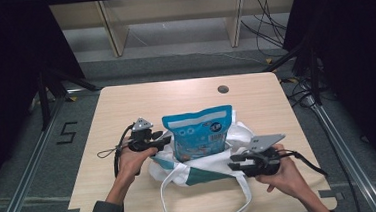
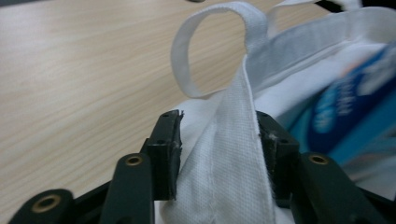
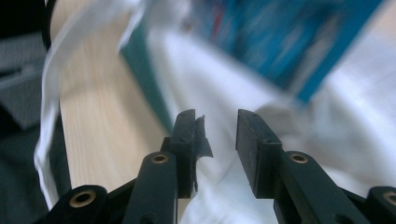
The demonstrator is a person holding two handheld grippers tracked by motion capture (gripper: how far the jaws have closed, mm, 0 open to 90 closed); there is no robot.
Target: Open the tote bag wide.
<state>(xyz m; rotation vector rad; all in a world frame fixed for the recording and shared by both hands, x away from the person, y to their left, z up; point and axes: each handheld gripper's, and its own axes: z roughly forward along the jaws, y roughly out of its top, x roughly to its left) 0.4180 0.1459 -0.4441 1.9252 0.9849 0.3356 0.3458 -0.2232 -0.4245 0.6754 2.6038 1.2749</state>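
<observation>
Two hand-held grippers, left [image 1: 164, 140] and right [image 1: 235, 163], are flanking the white tote bag [image 1: 238, 137] mid-tabletop [image 1: 125, 100], jaws parted, gripping nothing. Left jaws are straddling a strap [image 2: 233, 154]; unsupported, the blue pouch [image 1: 200, 132] risks toppling out.

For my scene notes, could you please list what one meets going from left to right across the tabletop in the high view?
Left gripper → blue snack bag, standing in the white tote bag → right gripper. All rest on or over the wooden table.
</observation>
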